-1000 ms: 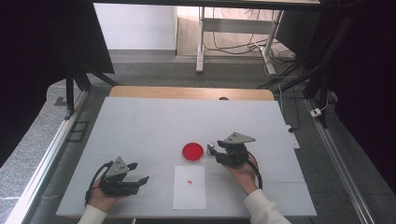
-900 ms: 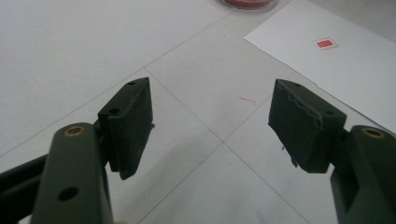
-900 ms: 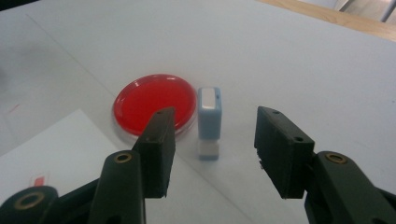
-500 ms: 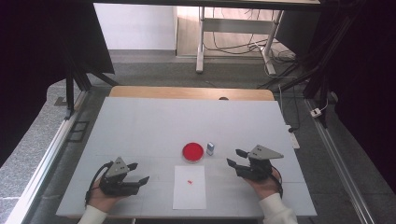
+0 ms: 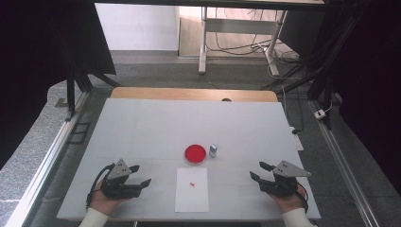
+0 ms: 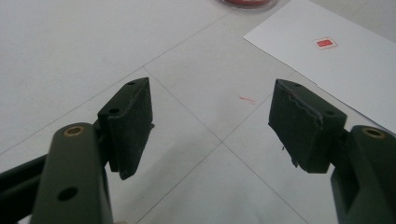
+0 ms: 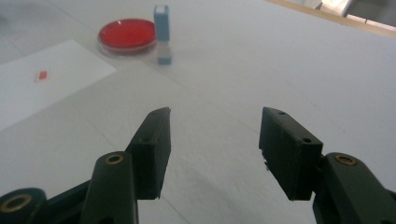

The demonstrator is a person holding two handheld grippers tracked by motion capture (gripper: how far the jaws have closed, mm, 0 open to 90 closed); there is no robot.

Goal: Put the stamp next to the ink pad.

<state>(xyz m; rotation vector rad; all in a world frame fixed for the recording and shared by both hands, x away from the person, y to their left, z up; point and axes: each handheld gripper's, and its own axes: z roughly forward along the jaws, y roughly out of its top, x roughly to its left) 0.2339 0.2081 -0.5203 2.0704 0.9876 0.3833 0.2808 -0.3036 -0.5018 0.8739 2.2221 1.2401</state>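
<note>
A red round dish lies mid-table, and a small blue and white stamp stands upright just right of it. In front of them a white paper sheet carries a small red mark. My left gripper rests open at the near left, with nothing between its jaws. Near the front right, my right gripper is open and empty; its jaws have just been opening. The right gripper view looks toward the stamp, the dish and the sheet.
The white table ends in a wooden strip at the far side. Beyond it stand a metal frame and floor cables. Black curtains hang on both sides.
My right gripper let go of the stamp beside the dish and pulled back to the right and toward the near edge, its jaws wider. The left gripper has not moved.
</note>
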